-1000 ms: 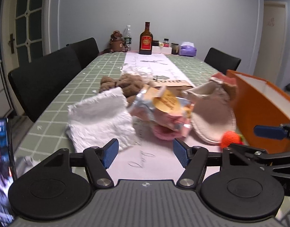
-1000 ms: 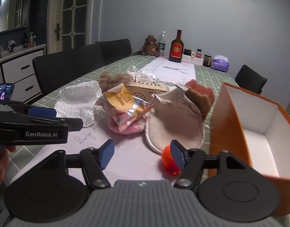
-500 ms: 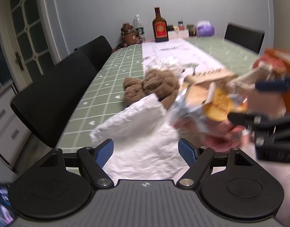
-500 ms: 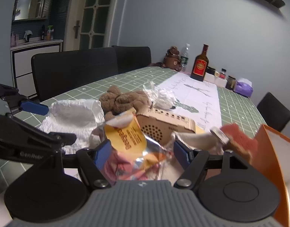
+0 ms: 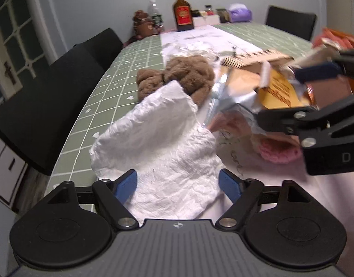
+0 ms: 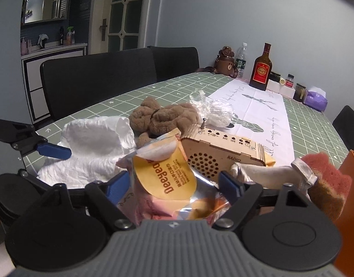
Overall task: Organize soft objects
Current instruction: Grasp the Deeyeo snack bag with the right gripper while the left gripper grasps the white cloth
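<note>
My left gripper (image 5: 178,184) is open with a crumpled white soft cloth (image 5: 163,152) lying between its blue fingertips. A brown plush toy (image 5: 179,76) lies just beyond the cloth. My right gripper (image 6: 174,184) is open around a yellow and silver snack bag (image 6: 165,175); it also shows at the right of the left wrist view (image 5: 315,101). A pink knitted piece (image 5: 278,149) lies under the bag. A beige slipper with a red furry cuff (image 6: 315,180) lies to the right.
A wooden radio (image 6: 223,152) stands behind the snack bag. A clear plastic wrapper (image 6: 211,110) lies beyond it. An orange box (image 6: 347,219) stands at the right edge. A bottle (image 6: 261,69), jars and a purple pack stand at the table's far end. Black chairs line the left side.
Both grippers have moved forward and lower into the pile. The left one now straddles the white cloth, and the right one straddles the snack bag. Both stay open.
</note>
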The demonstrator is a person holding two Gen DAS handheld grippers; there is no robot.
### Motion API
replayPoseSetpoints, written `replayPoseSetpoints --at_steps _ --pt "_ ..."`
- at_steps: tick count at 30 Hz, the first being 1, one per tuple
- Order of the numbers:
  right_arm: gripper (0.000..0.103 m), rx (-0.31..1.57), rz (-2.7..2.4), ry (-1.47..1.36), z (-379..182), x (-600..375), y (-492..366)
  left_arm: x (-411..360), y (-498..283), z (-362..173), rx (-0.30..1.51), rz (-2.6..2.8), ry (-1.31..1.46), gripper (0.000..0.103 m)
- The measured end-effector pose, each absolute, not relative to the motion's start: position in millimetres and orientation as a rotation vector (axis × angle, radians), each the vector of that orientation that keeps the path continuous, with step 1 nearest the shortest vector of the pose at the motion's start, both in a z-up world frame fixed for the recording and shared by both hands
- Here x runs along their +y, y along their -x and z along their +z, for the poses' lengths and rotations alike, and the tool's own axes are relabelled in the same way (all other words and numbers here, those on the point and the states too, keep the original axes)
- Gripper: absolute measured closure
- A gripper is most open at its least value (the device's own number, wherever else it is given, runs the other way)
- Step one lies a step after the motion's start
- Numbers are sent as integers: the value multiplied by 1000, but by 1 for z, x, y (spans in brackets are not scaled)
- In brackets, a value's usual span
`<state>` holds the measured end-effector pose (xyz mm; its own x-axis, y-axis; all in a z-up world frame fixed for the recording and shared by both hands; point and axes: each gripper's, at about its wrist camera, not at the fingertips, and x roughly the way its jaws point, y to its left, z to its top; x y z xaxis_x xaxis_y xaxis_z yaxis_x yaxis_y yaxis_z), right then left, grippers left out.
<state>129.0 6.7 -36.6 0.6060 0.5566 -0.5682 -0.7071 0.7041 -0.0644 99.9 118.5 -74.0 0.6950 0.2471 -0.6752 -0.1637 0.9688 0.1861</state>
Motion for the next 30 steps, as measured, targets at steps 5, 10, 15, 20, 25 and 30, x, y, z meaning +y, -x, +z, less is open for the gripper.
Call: replayPoseSetpoints --at_steps 5,10,15,20,25,30 --pt "34 549 752 300 -44 5 -128 130 -97 -76 748 237 -7 7" --pt "50 540 756 318 -42 5 -123 133 -93 -76 723 236 43 27" --pt "55 557 741 293 -36 3 -119 132 -93 -74 707 247 42 68" --pt "55 530 722 261 -23 -13 -98 127 -87 -70 677 274 25 89" --pt "55 546 683 225 -15 -37 -74 111 -58 -52 637 253 38 91" --pt "55 590 645 197 -16 -62 -49 90 -26 -35 639 116 105 91"
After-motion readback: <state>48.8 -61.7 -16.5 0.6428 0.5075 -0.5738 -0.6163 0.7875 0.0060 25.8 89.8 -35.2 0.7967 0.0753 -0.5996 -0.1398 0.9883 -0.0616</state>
